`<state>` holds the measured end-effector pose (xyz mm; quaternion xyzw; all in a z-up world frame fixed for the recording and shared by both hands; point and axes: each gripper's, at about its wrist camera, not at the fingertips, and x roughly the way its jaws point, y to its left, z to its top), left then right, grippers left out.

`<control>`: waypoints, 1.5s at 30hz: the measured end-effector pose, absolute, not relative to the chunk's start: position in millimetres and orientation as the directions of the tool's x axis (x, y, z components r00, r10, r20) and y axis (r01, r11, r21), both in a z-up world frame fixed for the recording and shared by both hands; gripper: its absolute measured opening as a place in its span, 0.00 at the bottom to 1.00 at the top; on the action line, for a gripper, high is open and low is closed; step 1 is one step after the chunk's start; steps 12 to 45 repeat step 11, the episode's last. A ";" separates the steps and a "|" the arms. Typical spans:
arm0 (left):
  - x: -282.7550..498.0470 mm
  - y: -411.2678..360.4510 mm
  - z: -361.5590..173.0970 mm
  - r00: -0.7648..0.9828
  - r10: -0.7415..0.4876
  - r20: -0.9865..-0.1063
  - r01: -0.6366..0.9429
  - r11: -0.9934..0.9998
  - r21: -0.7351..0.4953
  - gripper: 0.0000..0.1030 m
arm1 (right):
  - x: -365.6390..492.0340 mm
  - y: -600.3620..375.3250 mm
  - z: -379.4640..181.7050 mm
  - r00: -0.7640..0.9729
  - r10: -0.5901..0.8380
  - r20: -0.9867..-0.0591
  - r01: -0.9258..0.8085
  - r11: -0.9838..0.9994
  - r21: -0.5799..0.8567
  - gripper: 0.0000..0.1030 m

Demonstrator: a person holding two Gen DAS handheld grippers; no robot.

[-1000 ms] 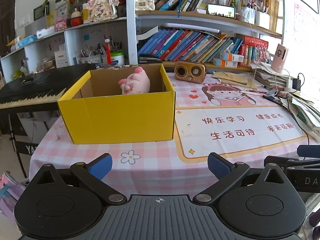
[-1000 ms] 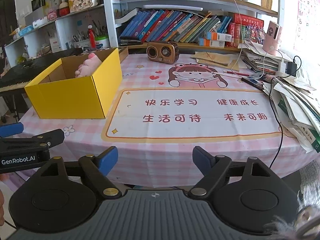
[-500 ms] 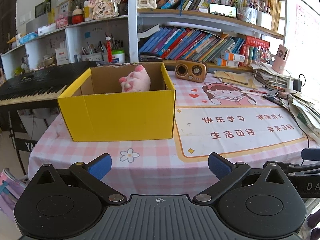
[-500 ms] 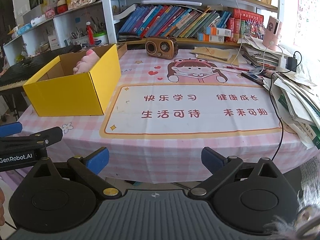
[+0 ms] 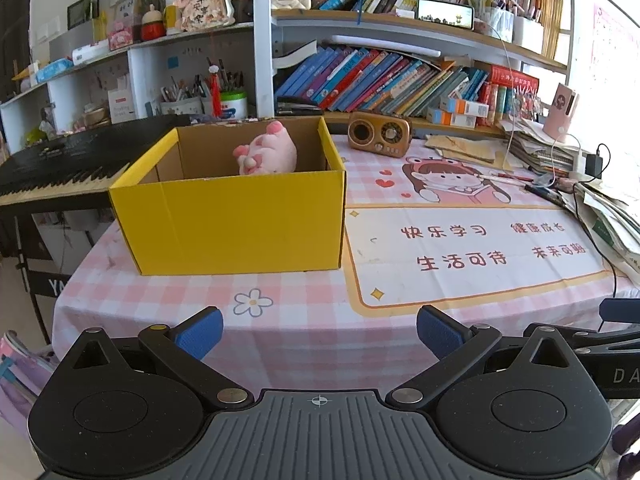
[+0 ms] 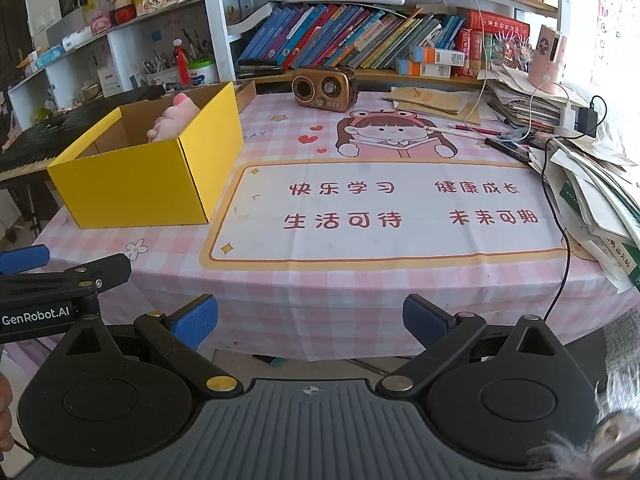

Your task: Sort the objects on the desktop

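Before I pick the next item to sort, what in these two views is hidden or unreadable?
- Floor of the yellow box: hidden in both views by its near walls; only the top of the pink plush shows.
- Pens by the paper stack, right wrist view: too small to count.
- Right gripper: open and empty; in the left wrist view the right edge cuts it off.
- Left gripper: open and empty.

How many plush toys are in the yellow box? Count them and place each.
1. A pink plush pig lies in the yellow cardboard box, near its back wall. The box's front wall hides the floor, so smaller items could sit unseen below.
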<state>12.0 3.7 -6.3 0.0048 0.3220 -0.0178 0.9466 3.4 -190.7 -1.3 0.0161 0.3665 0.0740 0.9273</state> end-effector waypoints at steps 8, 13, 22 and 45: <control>12.4 2.5 -7.3 0.790 -0.032 -0.613 0.037 0.999 -0.005 1.00 | 5.2 -190.6 -4.3 0.714 0.152 -0.683 -0.127 0.988 0.087 0.97; 12.9 2.2 -7.3 0.788 -0.043 -0.615 0.048 0.999 -0.008 1.00 | 8.3 -190.6 -4.4 0.711 0.155 -0.686 -0.129 0.988 0.089 0.97; 12.9 2.2 -7.3 0.788 -0.043 -0.615 0.048 0.999 -0.008 1.00 | 8.3 -190.6 -4.4 0.711 0.155 -0.686 -0.129 0.988 0.089 0.97; 12.9 2.2 -7.3 0.788 -0.043 -0.615 0.048 0.999 -0.008 1.00 | 8.3 -190.6 -4.4 0.711 0.155 -0.686 -0.129 0.988 0.089 0.97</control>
